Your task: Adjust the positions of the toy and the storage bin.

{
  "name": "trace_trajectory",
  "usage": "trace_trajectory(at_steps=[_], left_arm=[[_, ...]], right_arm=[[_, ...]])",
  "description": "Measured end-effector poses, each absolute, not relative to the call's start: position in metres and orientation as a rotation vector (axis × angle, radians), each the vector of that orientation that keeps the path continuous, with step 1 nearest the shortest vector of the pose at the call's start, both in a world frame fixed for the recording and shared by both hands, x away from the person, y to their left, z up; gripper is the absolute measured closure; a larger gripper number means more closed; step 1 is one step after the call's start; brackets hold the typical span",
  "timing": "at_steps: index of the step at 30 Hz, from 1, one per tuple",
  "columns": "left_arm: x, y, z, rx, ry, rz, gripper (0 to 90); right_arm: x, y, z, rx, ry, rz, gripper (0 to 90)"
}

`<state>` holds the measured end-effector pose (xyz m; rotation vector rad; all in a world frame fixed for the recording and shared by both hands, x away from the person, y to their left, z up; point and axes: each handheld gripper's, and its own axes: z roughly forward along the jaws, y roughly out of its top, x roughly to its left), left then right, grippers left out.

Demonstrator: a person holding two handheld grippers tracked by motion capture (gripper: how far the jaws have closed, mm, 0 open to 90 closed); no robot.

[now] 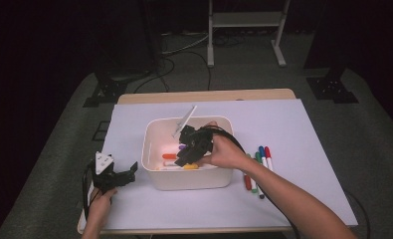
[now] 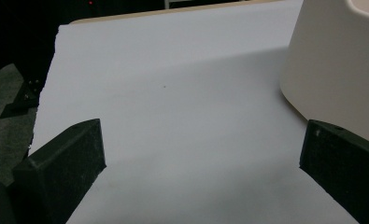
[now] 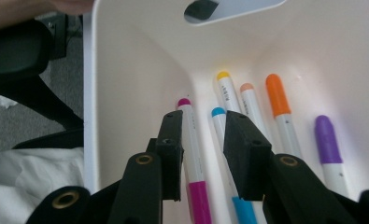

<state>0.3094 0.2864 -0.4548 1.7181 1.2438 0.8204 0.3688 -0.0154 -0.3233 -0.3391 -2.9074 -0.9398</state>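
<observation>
Right gripper (image 3: 202, 140), jaws parted, straddles a magenta-capped white marker (image 3: 191, 154) inside the cream plastic bin (image 1: 188, 179); left gripper (image 1: 115, 175) rests spread.

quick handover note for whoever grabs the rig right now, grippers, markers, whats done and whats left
Right gripper: inside the white bin, jaws part open over the bin floor, nothing clamped; the magenta marker lies between them.
Left gripper: open, holding nothing, low over the white sheet left of the bin.
Done: six markers lie in the bin, among them blue, yellow, orange and purple.
Left: a cluster of markers lies on the sheet right of the bin, likely next to go in.
</observation>
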Motion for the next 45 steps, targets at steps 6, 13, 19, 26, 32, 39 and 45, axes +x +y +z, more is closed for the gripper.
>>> trace_trajectory(at_steps=[6,13,19,26,32,39,45], left_arm=[[0.309,0.286,-0.455,1.718,1.243,0.824,0.0],[0.309,0.286,-0.455,1.725,1.242,0.828,0.0],[0.309,0.286,-0.455,1.726,1.244,0.831,0.0],[0.309,0.286,-0.455,1.731,1.245,0.835,0.0],[0.309,0.286,-0.455,1.726,1.246,0.837,0.0],[0.309,0.286,-0.455,1.724,1.25,0.834,0.0],[0.309,0.286,-0.455,1.724,1.25,0.835,0.0]], right_arm=[[0.364,-0.047,-0.301,-0.394,-2.87,-1.062,61.6],[0.359,-0.095,-0.287,-0.492,-2.864,-1.17,58.4],[0.351,-0.146,-0.283,-0.622,-2.851,-1.255,57.8],[0.343,-0.208,-0.294,-0.809,-2.82,-1.317,56.7],[0.342,-0.244,-0.319,-0.951,-2.785,-1.296,55.1],[0.345,-0.273,-0.36,-1.114,-2.749,-1.239,54.5],[0.353,-0.285,-0.398,-1.256,-2.739,-1.141,54.6]])
